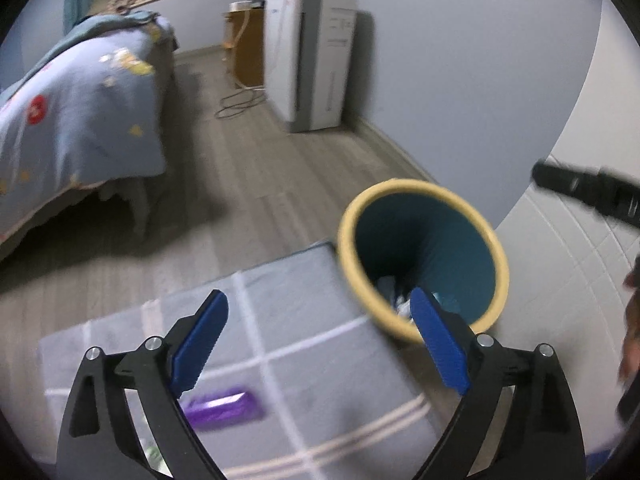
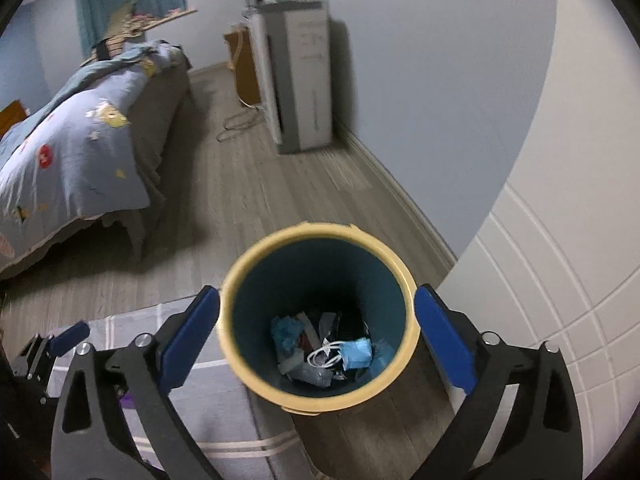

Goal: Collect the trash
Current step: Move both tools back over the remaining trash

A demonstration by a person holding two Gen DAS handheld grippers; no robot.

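Jaws on both of your grippers stand wide with nothing between the pads. Your right gripper (image 2: 316, 344) frames the trash bin (image 2: 320, 396) from above: one blue pad sits just outside the left of the yellow rim, the other just outside the right, neither touching as far as you can tell.

Bin stands upright on the wood floor (image 2: 256, 216), long axis vertical, mouth facing up toward your right camera. Teal inside, yellow rim. Contents at the bottom: a light blue face mask (image 2: 356, 354) with white ear loops, a blue crumpled scrap (image 2: 285, 334), some grey and dark pieces too blurred to name.

Your left gripper (image 1: 320, 340) hangs over the grey checked rug (image 1: 304, 320), to the left of the bin; its right pad overlaps the bin's near rim in the left view. A purple wrapper (image 1: 224, 406) lies flat on the rug near the left finger, long axis running left to right.

Far left: bed (image 2: 80, 148). Far centre: grey cabinet (image 2: 304, 80) against the wall.
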